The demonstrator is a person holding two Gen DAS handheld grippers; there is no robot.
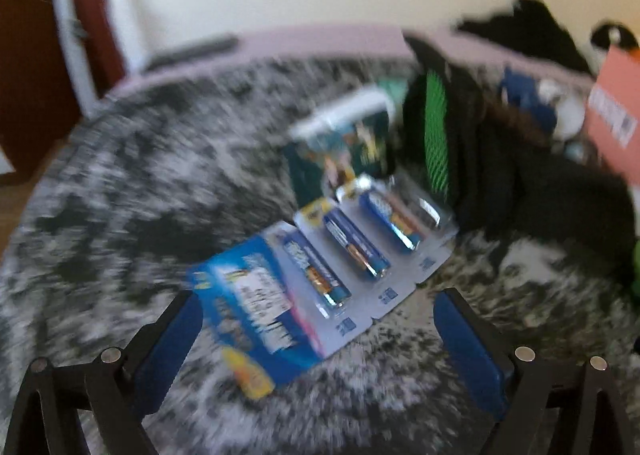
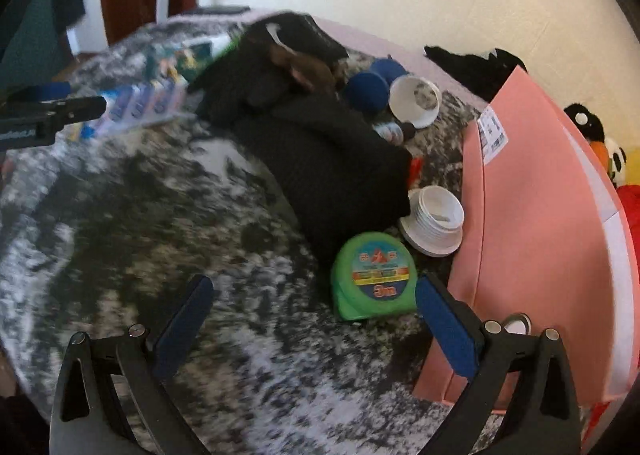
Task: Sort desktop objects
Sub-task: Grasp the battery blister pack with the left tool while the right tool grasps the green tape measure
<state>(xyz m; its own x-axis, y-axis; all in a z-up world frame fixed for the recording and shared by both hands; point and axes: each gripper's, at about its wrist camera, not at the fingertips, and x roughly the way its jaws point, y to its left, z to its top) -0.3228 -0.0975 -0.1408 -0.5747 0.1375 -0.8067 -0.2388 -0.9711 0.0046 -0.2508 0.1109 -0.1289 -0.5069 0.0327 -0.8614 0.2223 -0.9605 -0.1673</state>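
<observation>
A blue blister pack of batteries [image 1: 320, 275] lies on the grey mottled blanket [image 1: 140, 183]. My left gripper [image 1: 316, 319] is open, its fingers on either side of the pack's near end, holding nothing. The pack also shows far left in the right wrist view [image 2: 140, 107], with the left gripper [image 2: 56, 111] beside it. My right gripper [image 2: 314, 307] is open and empty, just in front of a green 3 m tape measure [image 2: 374, 275], which lies near the right finger [image 2: 444, 323].
A black bag [image 2: 320, 143] lies across the middle. A pink box [image 2: 540, 235] stands at the right. White threaded caps [image 2: 436, 219], a white cup [image 2: 416, 99], blue round things [image 2: 368, 89] and a picture card pack [image 1: 340, 147] lie around.
</observation>
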